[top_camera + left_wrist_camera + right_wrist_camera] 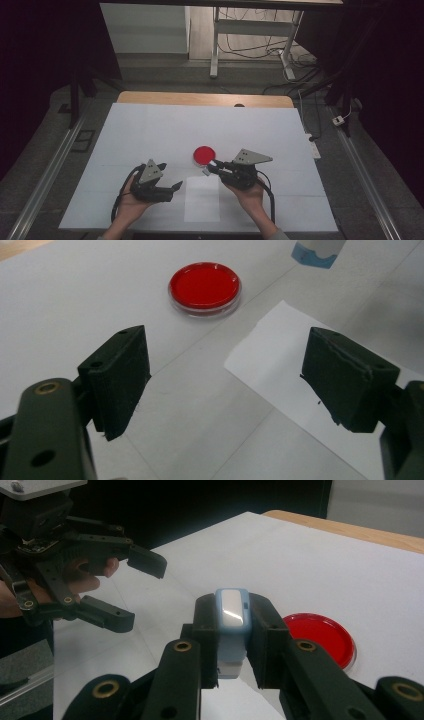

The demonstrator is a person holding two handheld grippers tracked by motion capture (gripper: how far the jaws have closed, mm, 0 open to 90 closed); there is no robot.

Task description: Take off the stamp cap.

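The right gripper [233, 645] pinched a small blue-and-white stamp [232, 625] between its jaws, upright, with the stamp's long axis running along the jaws and its rounded top facing the camera in the right gripper view. In the high view the right gripper [211, 166] hung just off the near right edge of the red ink pad [204, 155], a round shallow dish lying flat on the white worktop [150, 130]. The pad lay ahead of the stamp and slightly to one side, close by, so the right hand was clearly the nearer one. The left gripper [225, 375] was held with its jaws spread wide and nothing between them, farther back from the pad, over the near left corner of the sheet of white paper [280, 365]. That sheet lay between the two hands, nearer the person than the pad. Judging by this, pressing the stamp onto the pad would call for a short move forward and down
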